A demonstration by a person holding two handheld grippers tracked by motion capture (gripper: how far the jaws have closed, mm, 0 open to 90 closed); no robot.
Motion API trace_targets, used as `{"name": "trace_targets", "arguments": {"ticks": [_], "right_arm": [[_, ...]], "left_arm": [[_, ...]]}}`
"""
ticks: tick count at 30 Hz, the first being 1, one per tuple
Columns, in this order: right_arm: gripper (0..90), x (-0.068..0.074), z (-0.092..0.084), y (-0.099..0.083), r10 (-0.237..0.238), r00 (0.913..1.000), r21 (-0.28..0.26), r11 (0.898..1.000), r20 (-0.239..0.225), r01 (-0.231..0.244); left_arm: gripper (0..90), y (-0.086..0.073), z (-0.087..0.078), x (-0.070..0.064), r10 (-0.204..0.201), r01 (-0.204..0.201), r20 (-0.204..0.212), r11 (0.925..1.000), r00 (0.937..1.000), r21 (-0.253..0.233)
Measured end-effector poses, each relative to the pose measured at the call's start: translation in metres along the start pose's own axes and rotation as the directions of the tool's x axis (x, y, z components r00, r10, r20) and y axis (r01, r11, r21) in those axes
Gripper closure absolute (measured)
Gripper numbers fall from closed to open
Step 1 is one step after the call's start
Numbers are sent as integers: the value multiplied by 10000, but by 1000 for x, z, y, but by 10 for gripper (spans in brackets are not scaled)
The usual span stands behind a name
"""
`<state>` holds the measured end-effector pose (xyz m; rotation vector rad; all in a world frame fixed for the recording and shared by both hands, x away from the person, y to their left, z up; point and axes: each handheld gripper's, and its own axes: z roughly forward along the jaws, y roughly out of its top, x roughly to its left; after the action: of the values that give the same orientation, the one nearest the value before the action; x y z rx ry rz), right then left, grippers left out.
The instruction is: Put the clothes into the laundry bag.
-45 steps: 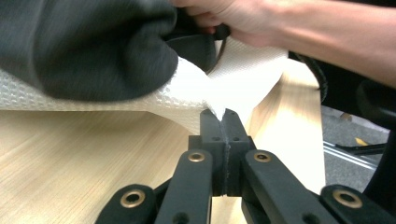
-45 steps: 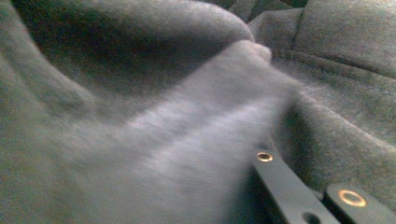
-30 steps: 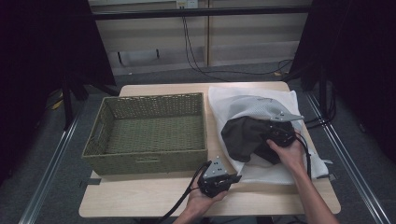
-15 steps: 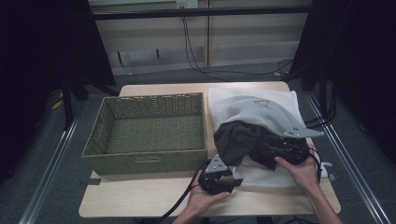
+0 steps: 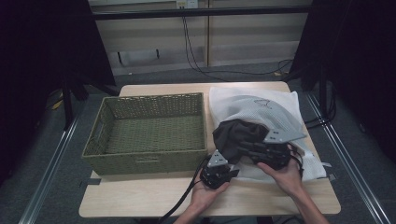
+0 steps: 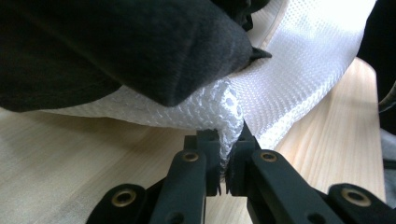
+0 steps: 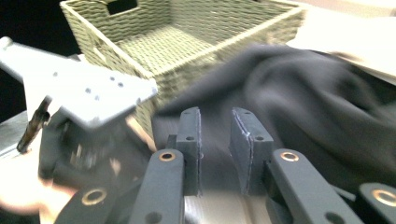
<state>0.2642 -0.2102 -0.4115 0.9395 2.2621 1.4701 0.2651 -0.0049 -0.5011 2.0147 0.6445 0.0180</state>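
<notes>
On the right half of the wooden surface (image 5: 140, 198) a white mesh bag (image 5: 280, 109) lies flat, with a dark garment (image 5: 238, 135) bunched at its near edge. The left gripper (image 6: 223, 161) has just closed its fingers, pinching a fold of the mesh. The right gripper (image 7: 215, 140) has been narrowing its fingers, which stand partly apart against the garment; whether they press it I cannot tell. Just left, a woven basket (image 5: 144, 161) crowds the bag's mouth.
</notes>
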Motion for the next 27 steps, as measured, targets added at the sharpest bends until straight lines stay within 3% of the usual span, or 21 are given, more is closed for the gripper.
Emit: {"name": "trace_targets", "arguments": {"ticks": [3, 5, 9, 11, 13, 15, 18, 20, 21, 22, 24, 27], "right_arm": [[732, -4, 31, 1, -106, 9999, 363, 9993, -98, 109], [724, -10, 49, -3, -322, 9986, 812, 9963, 419, 287], [789, -34, 55, -14, -259, 9911, 1214, 9926, 1306, 99], [820, -49, 52, -24, -347, 9749, 1763, 9843, 2201, -47], [846, -60, 49, -32, -188, 9741, 1806, 9833, 2255, -229], [874, -66, 49, -34, -211, 9676, 1854, 9823, 2517, -268], [888, -76, 53, -34, -363, 9570, 1991, 9797, 2877, -227], [890, -84, 57, -35, -406, 9452, 2029, 9788, 3240, -276], [891, -88, 58, -35, -431, 9429, 2040, 9786, 3302, -267], [892, -92, 60, -34, -438, 9406, 2037, 9787, 3366, -273], [893, -101, 62, -31, -515, 9304, 1992, 9797, 3628, -234], [893, -111, 66, -28, -614, 9014, 1965, 9801, 4287, -266]], "left_arm": [[875, -1, -2, -4, 263, -262, 173, 9996, 9995, -48], [877, -2, -4, -7, 478, -473, 203, 9986, 9987, -241], [881, 0, -12, -12, 581, -569, 267, 9975, 9980, -418], [882, 0, -14, -14, 777, -761, 306, 9959, 9965, -495], [882, -1, -13, -18, 991, -971, 394, 9941, 9943, -480], [883, -2, -11, -23, 1429, -1415, 306, 9890, 9893, -432], [885, -4, -10, -29, 1657, -1643, 294, 9854, 9857, -448], [886, -4, -11, -32, 1675, -1664, 316, 9855, 9854, -342], [886, -4, -12, -33, 1870, -1860, 317, 9821, 9819, -305], [887, -4, -12, -34, 1823, -1812, 392, 9830, 9825, -285], [888, -5, -12, -37, 1923, -1909, 426, 9810, 9804, -344], [889, -8, -14, -40, 2053, -2037, 506, 9784, 9774, -354]]}}
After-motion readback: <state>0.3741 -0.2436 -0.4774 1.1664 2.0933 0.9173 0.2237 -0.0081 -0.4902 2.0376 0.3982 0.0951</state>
